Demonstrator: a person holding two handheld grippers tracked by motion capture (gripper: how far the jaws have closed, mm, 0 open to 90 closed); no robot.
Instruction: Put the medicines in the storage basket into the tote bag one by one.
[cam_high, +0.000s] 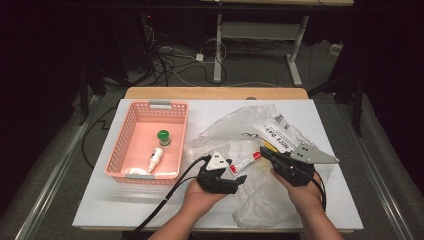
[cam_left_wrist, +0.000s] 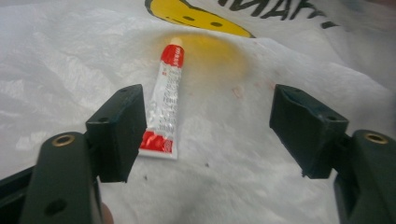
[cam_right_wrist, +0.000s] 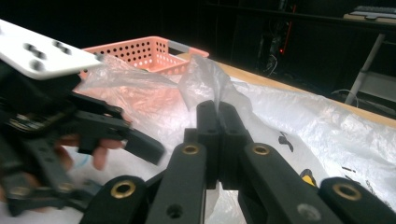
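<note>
Now my left claw (cam_left_wrist: 205, 135) gapes around 1 crimped red-white tube (cam_left_wrist: 164, 106); my right claw (cam_right_wrist: 218, 116) pinches 1 crinkly, seemingly thin plastic bag (cam_right_wrist: 154, 93).

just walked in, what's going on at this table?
A person is working a clear plastic bag with two hand-held grippers. The right hand-held gripper is shut on a fold of the bag and holds it up. The left hand-held gripper is open over a small red-and-white tube lying on the plastic, jaws not touching it. A pink basket to the left holds a green-capped bottle and a small white bottle.
</note>
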